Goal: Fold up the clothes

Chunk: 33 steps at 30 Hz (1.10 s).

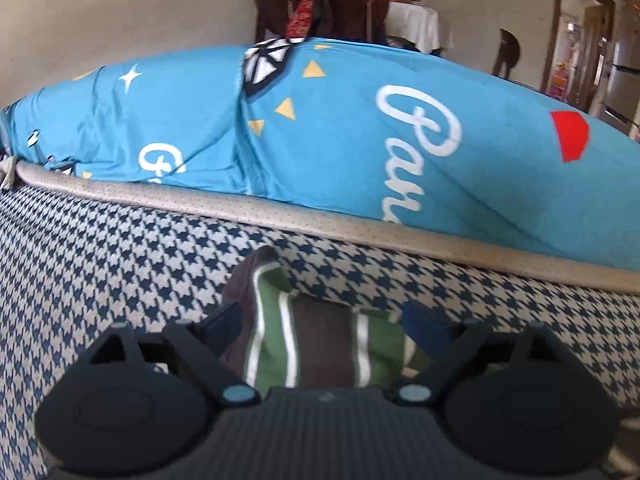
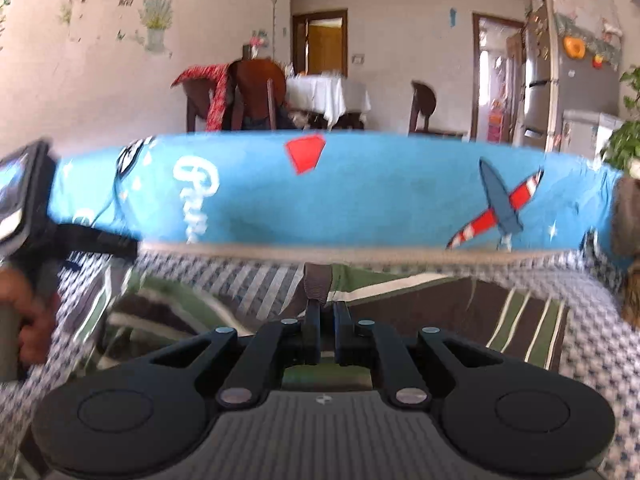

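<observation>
Left wrist view: the left gripper (image 1: 324,320) has its jaws spread wide, with a bunched fold of the striped garment (image 1: 316,348), in brown, green and white, lying between them. Whether the fingers (image 1: 224,320) press the cloth cannot be told. The garment rests on a houndstooth cover (image 1: 120,264) edged by a beige piping (image 1: 280,216), beyond which lies a blue printed sheet (image 1: 340,140).

Right wrist view: the right gripper (image 2: 326,308) has its jaws pressed together, pinching a grey-brown edge of the striped garment (image 2: 440,304), which spreads across the houndstooth cover (image 2: 600,340). At the left edge a hand (image 2: 24,320) holds the other gripper's handle. Behind, a chair (image 2: 256,92) carries a red cloth (image 2: 208,80).
</observation>
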### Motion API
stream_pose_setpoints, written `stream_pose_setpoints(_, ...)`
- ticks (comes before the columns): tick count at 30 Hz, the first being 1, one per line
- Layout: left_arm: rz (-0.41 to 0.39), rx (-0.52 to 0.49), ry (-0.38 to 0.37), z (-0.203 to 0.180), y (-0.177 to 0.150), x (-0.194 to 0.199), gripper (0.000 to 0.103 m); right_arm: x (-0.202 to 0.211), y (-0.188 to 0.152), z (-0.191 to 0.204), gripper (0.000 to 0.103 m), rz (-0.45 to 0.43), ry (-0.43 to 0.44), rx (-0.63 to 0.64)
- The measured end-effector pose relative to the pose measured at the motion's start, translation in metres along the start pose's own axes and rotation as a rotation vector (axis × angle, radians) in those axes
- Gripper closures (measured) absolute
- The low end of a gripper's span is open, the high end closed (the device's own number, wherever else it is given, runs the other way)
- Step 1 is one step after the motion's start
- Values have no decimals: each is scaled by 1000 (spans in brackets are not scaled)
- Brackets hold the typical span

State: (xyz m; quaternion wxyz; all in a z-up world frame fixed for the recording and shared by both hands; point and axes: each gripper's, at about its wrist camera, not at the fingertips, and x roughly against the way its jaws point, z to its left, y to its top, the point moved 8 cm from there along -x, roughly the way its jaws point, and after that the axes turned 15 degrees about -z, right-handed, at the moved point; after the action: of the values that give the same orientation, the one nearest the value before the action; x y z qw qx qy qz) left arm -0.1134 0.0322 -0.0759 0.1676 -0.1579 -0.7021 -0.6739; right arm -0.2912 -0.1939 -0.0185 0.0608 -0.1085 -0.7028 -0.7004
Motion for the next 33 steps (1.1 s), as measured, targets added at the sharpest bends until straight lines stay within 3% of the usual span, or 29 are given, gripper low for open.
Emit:
stream_pose_setpoints(5, 18, -44, -48, -19, -10, -1, 10, 12, -30, 11, 95, 95, 55, 22)
stream_pose_setpoints(6, 31, -56, -58, -21, -13, -2, 4, 12, -36, 12, 95, 130, 69, 27)
stream_pose_setpoints(9, 86, -104, -53, -25, -28, -8, 4, 12, -48, 13, 94, 196, 107, 39)
stream_pose_setpoints(15, 138, -183, -36, -29, -46, -14, 3, 26, -21, 15, 91, 111, 267, -28)
stream_pose_setpoints(19, 145, -204, -33, -29, -47, -15, 2, 24, -3, 16, 91, 56, 307, -63)
stream_pose_setpoints(27, 183, -184, -39, -25, -49, -15, 0, -17, -5, 18, 89, 92, 291, -94)
stream_pose_setpoints(31, 184, -193, -41, -25, -48, -14, 0, -42, -12, 20, 72, 125, 282, -105)
stream_pose_setpoints(33, 188, -187, -42, -25, -49, -14, 0, -52, -15, 21, 70, 139, 282, -112)
